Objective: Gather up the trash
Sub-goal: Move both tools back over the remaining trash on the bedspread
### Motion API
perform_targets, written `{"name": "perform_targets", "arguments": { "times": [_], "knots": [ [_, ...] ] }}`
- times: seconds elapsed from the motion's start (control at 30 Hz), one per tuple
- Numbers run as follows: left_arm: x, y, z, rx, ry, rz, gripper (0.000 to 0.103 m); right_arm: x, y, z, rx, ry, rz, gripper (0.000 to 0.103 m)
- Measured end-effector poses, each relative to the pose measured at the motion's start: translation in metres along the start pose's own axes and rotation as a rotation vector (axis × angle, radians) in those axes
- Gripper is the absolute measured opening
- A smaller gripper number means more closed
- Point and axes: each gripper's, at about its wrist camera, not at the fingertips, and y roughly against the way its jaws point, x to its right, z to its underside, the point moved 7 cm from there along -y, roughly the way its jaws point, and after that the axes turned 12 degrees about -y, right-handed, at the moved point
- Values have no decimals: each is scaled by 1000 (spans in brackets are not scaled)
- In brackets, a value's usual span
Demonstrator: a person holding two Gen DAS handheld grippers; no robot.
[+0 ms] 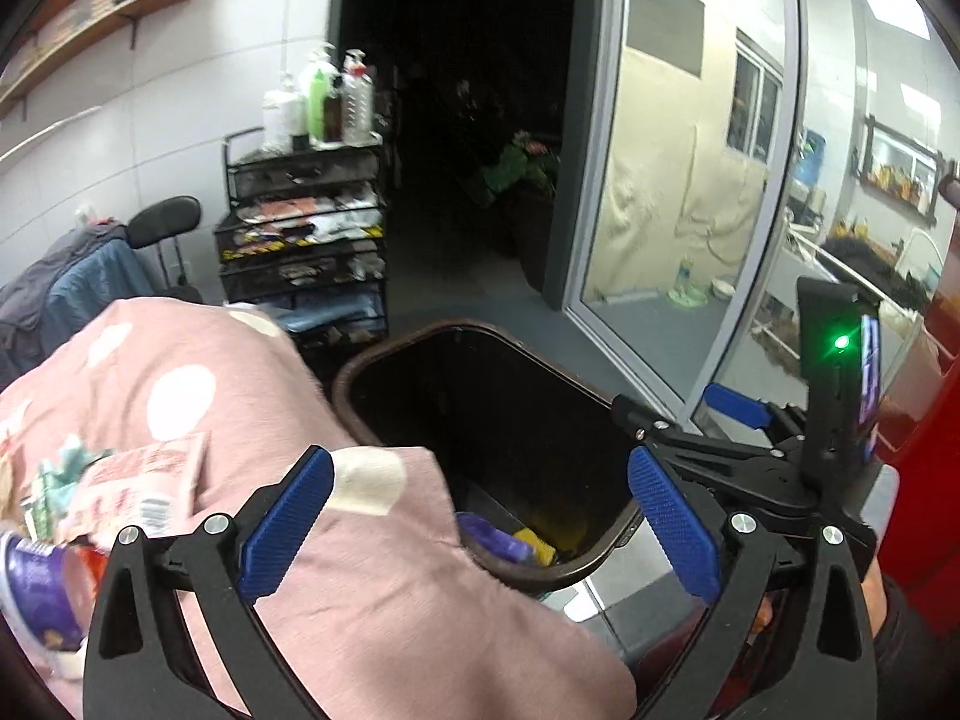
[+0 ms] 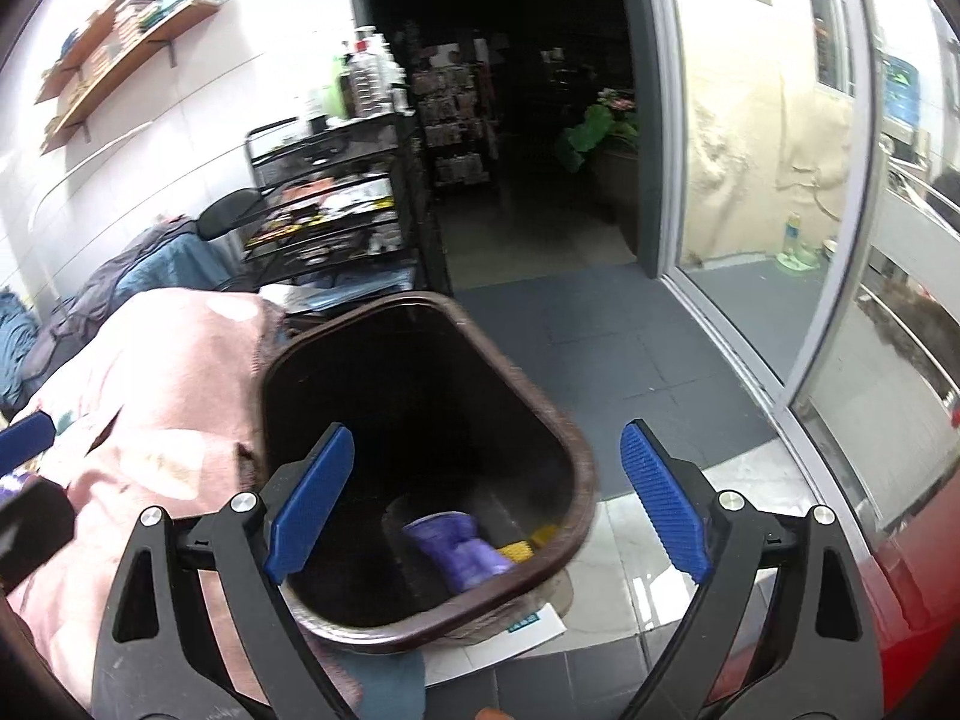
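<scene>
Hand-held grippers, left (image 1: 480,516) and right (image 2: 486,504), both wide open, empty, over brown bin (image 2: 576,450); labels unreadable.

A bed under a pink dotted blanket (image 1: 252,372) carries crumpled wrappers (image 1: 138,480) at its near left. Beside it, on the tiled floor (image 2: 648,360), stands a brown bin (image 2: 576,468).

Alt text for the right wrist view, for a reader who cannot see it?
The open right gripper hangs empty over a brown bin that holds a purple wrapper and yellow scraps. A pink blanket lies left of the bin; a dark doorway is behind.
</scene>
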Motion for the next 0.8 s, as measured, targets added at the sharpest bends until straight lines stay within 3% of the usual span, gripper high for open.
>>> {"name": "perform_targets", "arguments": {
  "times": [0.43, 0.8],
  "knots": [
    [-51, 64, 40, 55, 114, -130, 98, -93, 16, 28, -32, 154, -188, 90],
    [-117, 114, 110, -9, 244, -356, 97, -210, 43, 78, -56, 454, -427, 90]
  ]
}}
